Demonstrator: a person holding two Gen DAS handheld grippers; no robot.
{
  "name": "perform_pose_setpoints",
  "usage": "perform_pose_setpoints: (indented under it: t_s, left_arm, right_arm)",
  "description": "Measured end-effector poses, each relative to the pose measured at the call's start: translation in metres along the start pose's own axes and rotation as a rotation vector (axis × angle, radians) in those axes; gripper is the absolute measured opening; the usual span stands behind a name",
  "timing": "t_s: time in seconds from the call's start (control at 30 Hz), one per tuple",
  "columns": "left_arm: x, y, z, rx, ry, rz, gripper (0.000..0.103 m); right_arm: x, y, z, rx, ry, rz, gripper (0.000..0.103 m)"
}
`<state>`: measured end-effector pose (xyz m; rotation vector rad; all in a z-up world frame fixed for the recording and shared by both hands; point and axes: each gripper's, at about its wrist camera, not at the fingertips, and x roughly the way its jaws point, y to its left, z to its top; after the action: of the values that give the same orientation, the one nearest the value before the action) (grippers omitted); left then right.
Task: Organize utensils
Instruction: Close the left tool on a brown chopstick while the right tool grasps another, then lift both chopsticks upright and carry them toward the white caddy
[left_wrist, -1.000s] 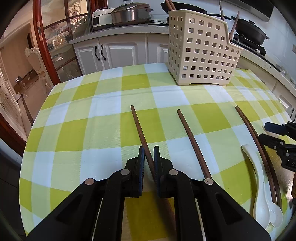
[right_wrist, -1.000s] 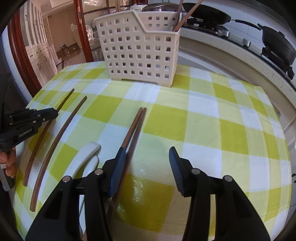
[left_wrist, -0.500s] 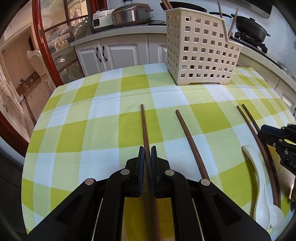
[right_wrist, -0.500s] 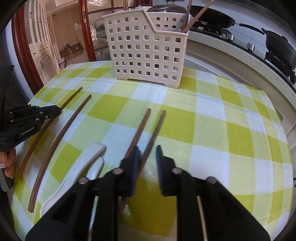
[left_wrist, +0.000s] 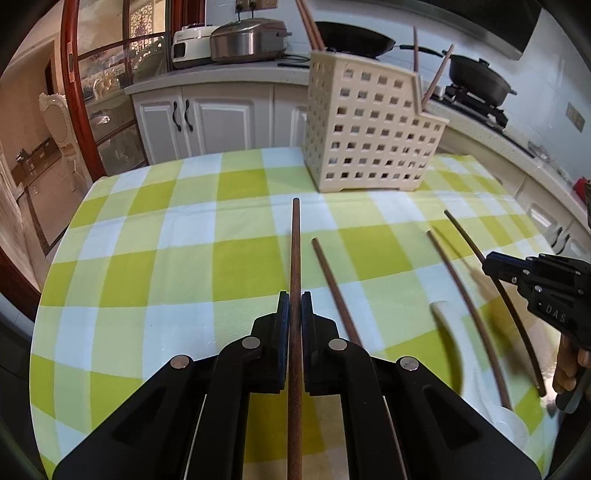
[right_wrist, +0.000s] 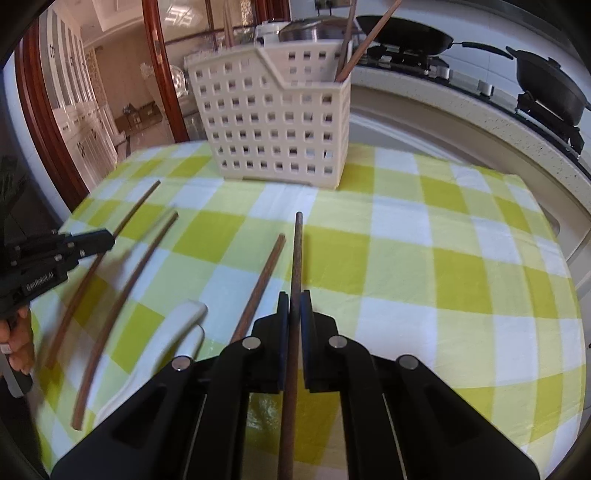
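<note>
My left gripper (left_wrist: 294, 299) is shut on a brown chopstick (left_wrist: 295, 251) that points at the cream perforated utensil basket (left_wrist: 369, 136). A second chopstick (left_wrist: 334, 288) lies on the cloth just right of it. My right gripper (right_wrist: 294, 299) is shut on another brown chopstick (right_wrist: 296, 254), lifted and pointing at the basket (right_wrist: 273, 122). One chopstick (right_wrist: 260, 288) lies left of it. White spoons (right_wrist: 170, 339) lie on the cloth between the grippers. The basket holds several chopsticks upright.
The table has a yellow-green checked cloth (left_wrist: 166, 240). White cabinets (left_wrist: 207, 118) and a counter with cookers (left_wrist: 247, 38) stand behind it. A stove with black pans (right_wrist: 546, 85) runs along the right. The table edge drops off at the left.
Both grippers have closed on a chopstick each and lifted it, turning it straight toward the basket. The right gripper was open a second ago.
</note>
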<state>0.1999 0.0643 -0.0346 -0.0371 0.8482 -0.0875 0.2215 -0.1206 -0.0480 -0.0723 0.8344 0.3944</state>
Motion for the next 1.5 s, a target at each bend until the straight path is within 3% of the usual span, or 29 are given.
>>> perform_pose_setpoints:
  t_s: [0.63,0.97,1.5]
  left_arm:
    - [-0.080,-0.011,0.016,0.017,-0.162,-0.040,0.004]
    - [-0.107,-0.015,0.017,0.025,-0.208,-0.051,0.004]
    - [-0.122,-0.024,0.022,0.036,-0.239,-0.070,0.004]
  right_arm:
    - [-0.083,0.002,0.017,-0.007,-0.154,0.001,0.006]
    - [-0.128,0.005,0.021,-0.010,-0.233,-0.008,0.006]
    - [-0.146,0.006,0.026,-0.005,-0.268,-0.010,0.006]
